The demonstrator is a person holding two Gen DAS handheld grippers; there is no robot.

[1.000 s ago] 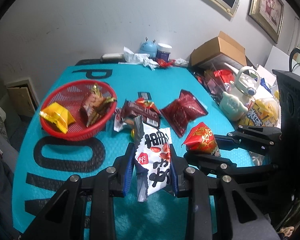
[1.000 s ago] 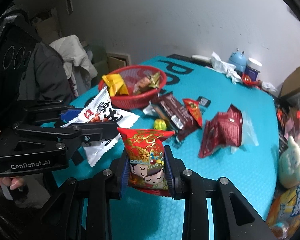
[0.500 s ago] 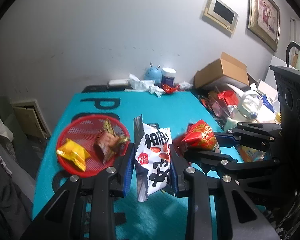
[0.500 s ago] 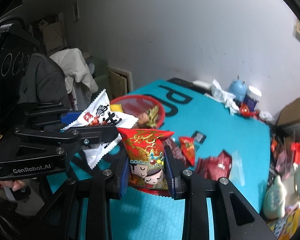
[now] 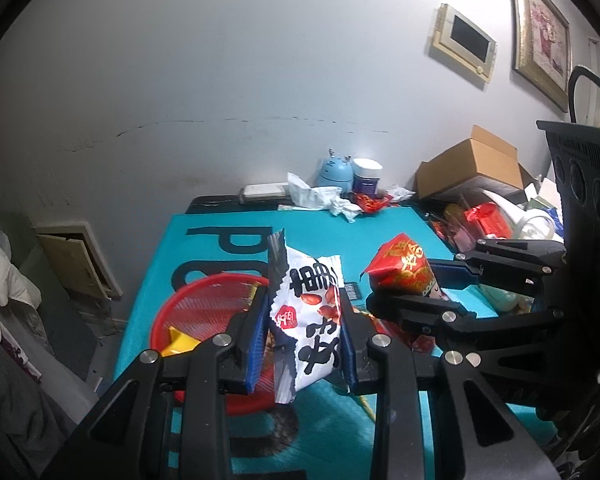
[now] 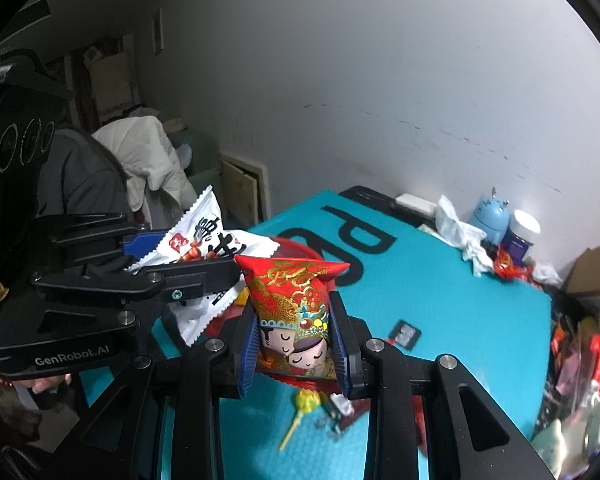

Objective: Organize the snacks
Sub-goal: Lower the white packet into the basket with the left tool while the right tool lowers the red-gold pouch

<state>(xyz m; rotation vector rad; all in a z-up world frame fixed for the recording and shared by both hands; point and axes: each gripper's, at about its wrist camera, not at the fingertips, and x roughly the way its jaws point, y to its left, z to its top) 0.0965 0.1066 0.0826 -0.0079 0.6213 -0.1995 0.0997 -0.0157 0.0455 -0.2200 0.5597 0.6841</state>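
Left tongs [image 5: 305,322] clamp white peanut packet [image 5: 308,320]. Right tongs [image 6: 294,342] clamp red cartoon packet [image 6: 294,312]. Red basket [image 5: 204,304] on desk [image 5: 380,236] below.

Glossy foil packets [image 5: 306,312], red plastic mesh basket [image 5: 204,300], brown cardboard box [image 5: 476,164]

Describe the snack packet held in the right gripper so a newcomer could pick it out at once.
Over the teal table mat, near the red basket, each gripper grips one packet. The right gripper holds the red packet with gold patterns and two cartoon faces; its neighbour, the peanut packet, is white with black characters.
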